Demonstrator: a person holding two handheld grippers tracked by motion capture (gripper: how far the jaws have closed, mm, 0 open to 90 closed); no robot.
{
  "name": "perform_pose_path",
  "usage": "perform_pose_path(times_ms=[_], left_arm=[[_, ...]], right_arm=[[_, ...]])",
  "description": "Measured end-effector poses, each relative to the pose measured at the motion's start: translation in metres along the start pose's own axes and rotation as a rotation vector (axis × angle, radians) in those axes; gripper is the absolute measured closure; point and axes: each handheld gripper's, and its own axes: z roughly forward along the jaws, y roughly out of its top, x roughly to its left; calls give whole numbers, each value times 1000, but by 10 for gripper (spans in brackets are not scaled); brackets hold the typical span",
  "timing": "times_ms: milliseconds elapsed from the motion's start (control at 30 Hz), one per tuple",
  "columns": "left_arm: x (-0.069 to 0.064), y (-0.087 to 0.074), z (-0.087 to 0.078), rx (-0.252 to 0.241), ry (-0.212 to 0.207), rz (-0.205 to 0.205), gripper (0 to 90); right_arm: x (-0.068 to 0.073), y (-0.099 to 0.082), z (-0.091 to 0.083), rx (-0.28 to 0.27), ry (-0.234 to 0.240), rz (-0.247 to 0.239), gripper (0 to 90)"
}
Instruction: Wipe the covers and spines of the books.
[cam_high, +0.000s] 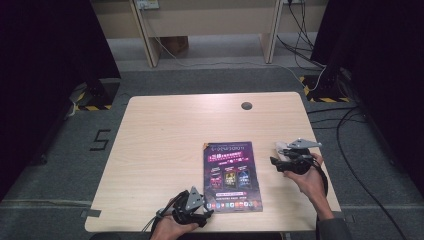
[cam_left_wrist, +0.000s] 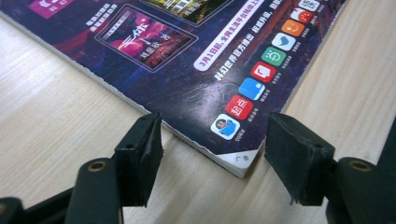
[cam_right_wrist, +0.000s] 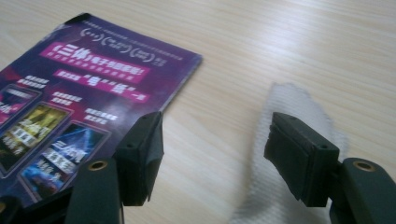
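A purple magazine (cam_high: 231, 176) lies flat on the wooden table (cam_high: 165, 135), near the front edge. My left gripper (cam_high: 207, 212) rests low at the magazine's near left corner. In the left gripper view that corner (cam_left_wrist: 236, 161) sits between the jaws of the left gripper (cam_left_wrist: 214, 128), which stand open without touching it. My right gripper (cam_high: 273, 161) hovers to the right of the magazine, open and holding nothing. In the right gripper view the magazine (cam_right_wrist: 79, 84) lies to the left of the open gripper (cam_right_wrist: 215, 128), and a white cloth (cam_right_wrist: 294, 100) lies on the table behind the right jaw.
A dark round cable hole (cam_high: 246, 105) sits near the table's far edge. The white cloth (cam_high: 281, 146) lies just beyond the right gripper. Cables and black stand bases (cam_high: 325, 90) lie on the floor beyond the table's right corner.
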Motion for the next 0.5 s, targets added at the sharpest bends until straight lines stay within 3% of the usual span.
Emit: perform_pose_path(times_ms=[200, 267, 500], left_arm=[[1, 0, -1, -16, -7, -9, 355], [2, 1, -2, -21, -28, -10, 319], [4, 4, -6, -83, -27, -30, 261]], right_arm=[[-16, -4, -5, 6, -56, 24, 365], [-20, -5, -6, 9, -71, 42, 365], [-33, -12, -2, 38, -91, 65, 375]])
